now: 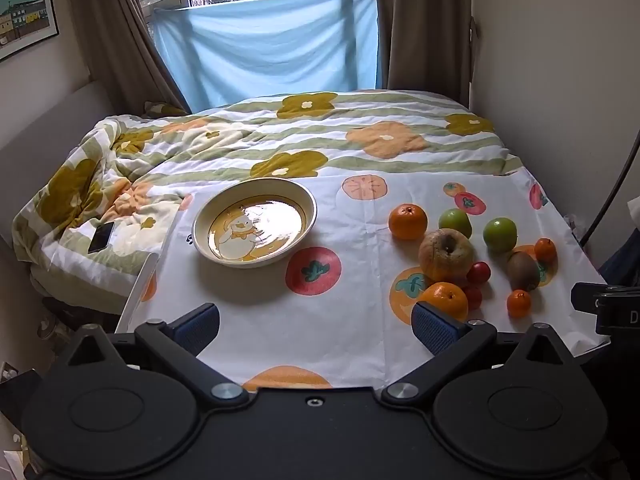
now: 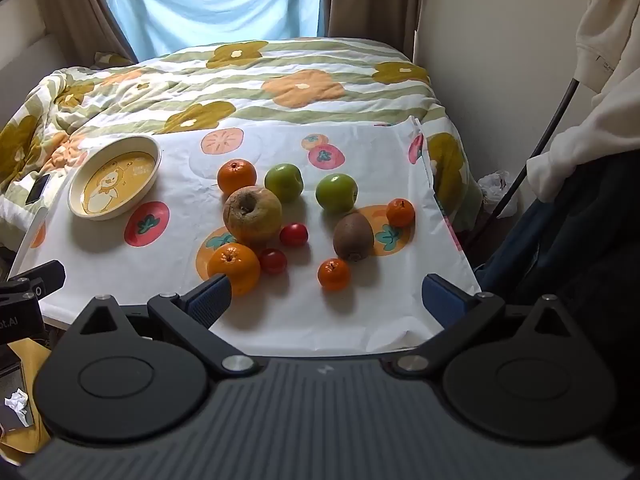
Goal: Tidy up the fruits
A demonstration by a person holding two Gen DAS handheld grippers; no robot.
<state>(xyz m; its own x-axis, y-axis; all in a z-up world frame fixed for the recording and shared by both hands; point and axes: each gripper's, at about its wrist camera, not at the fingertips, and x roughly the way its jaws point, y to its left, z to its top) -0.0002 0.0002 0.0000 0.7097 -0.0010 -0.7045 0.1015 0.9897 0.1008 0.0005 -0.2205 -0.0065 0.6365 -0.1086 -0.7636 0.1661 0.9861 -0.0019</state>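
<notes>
**Right wrist view: fruit loose on the cloth, both grippers wide and empty**

Right wrist view shows a white fruit-print cloth (image 2: 280, 312) spread over a table at the foot of a bed with a flowered quilt (image 2: 248, 92). Taking the duck-print bowl (image 2: 114, 178) as landmark: it sits empty at the cloth's far left, and all the fruit lies to its right, apart from it.

Nearest the bowl is the wrinkled brown apple (image 2: 252, 214), with one large orange (image 2: 237, 176) behind it and another large orange (image 2: 234, 267) in front. Two green apples (image 2: 284, 182) (image 2: 336, 192) lie farther right, then the kiwi (image 2: 353, 236). Two small mandarins (image 2: 400, 212) (image 2: 334, 274) flank the kiwi, and two cherry tomatoes (image 2: 294, 234) (image 2: 273, 261) sit just beside the brown apple.

The right gripper (image 2: 326, 300) hangs above the cloth's near edge, fingers spread wide with nothing between them; its left finger overlaps the near orange in view.

The left gripper (image 1: 316, 322) is likewise spread wide and empty, in front of the bowl. A phone (image 1: 101, 237) lies on the quilt left of the bowl.
</notes>
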